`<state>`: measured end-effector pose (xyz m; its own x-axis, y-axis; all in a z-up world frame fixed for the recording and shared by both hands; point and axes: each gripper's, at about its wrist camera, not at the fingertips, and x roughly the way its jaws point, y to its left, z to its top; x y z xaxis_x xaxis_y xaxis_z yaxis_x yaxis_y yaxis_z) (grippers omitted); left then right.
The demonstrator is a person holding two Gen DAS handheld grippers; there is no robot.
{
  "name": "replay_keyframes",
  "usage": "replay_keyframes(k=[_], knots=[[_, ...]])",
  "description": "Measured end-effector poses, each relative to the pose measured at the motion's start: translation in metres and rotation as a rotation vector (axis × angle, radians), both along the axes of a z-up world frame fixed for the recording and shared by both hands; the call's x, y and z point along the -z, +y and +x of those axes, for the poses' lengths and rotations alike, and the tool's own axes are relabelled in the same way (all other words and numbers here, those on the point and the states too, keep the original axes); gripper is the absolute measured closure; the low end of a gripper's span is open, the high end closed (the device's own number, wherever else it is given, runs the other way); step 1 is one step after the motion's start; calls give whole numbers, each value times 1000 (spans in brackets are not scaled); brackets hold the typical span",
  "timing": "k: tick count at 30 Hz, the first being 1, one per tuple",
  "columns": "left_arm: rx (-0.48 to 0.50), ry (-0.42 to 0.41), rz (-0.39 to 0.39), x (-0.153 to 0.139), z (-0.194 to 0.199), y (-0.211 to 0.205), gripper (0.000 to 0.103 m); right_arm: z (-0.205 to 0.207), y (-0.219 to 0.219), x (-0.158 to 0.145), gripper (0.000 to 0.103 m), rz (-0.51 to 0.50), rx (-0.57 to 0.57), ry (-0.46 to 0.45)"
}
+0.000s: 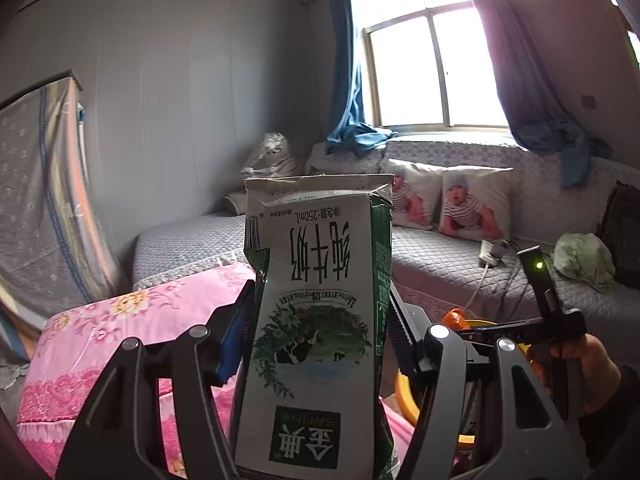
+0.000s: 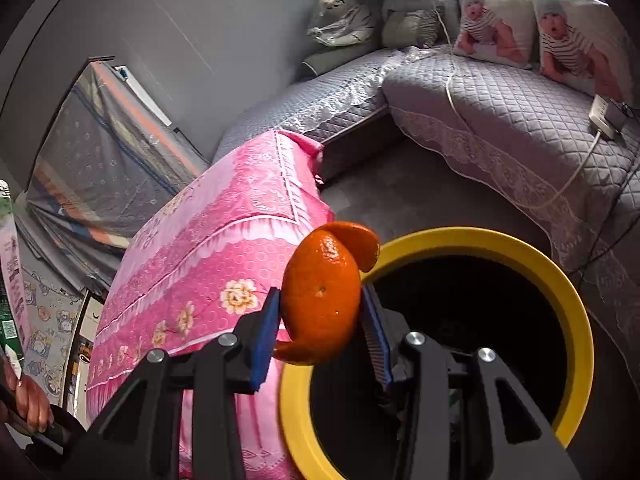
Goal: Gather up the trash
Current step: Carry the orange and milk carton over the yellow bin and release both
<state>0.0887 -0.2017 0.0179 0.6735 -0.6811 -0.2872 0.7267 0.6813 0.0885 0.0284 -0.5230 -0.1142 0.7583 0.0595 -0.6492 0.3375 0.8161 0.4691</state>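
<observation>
My left gripper (image 1: 320, 332) is shut on a crumpled green and white milk carton (image 1: 316, 320), held upright with its print upside down. The carton's edge also shows at the far left of the right wrist view (image 2: 10, 272). My right gripper (image 2: 320, 320) is shut on an orange peel (image 2: 324, 292), held just above the left rim of a yellow-rimmed bin (image 2: 568, 292) with a dark inside. The bin's rim (image 1: 404, 396) and the peel (image 1: 456, 318) show behind the carton in the left wrist view, with the right gripper's body (image 1: 540, 320) above them.
A table under a pink flowered cloth (image 2: 224, 248) stands just left of the bin. A grey quilted corner sofa (image 2: 500, 112) holds two baby-print pillows (image 2: 568, 40), a power strip with cord (image 2: 604, 120) and a green cloth (image 1: 584, 256). A covered cabinet (image 1: 36, 208) stands left.
</observation>
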Motion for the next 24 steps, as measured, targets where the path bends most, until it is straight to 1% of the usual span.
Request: replay_keyframes(k=[4, 10, 13, 17, 19, 22, 24], knots=[[39, 9, 15, 2, -7, -15, 45, -6, -12, 26, 65, -32, 62, 55], [74, 26, 42, 9, -13, -33, 45, 1, -21, 58, 65, -46, 80, 129], [95, 44, 56, 12, -10, -46, 45, 4, -27, 74, 65, -32, 94, 155], [151, 85, 83, 28, -5, -67, 45, 2, -32, 81, 65, -43, 118, 171], [164, 99, 102, 35, -4, -81, 45, -1, -34, 81, 65, -45, 125, 169], [209, 137, 139, 53, -1, -109, 45, -8, -36, 79, 65, -57, 141, 171], [236, 147, 159, 65, -1, -126, 45, -14, -39, 79, 65, -59, 154, 174]])
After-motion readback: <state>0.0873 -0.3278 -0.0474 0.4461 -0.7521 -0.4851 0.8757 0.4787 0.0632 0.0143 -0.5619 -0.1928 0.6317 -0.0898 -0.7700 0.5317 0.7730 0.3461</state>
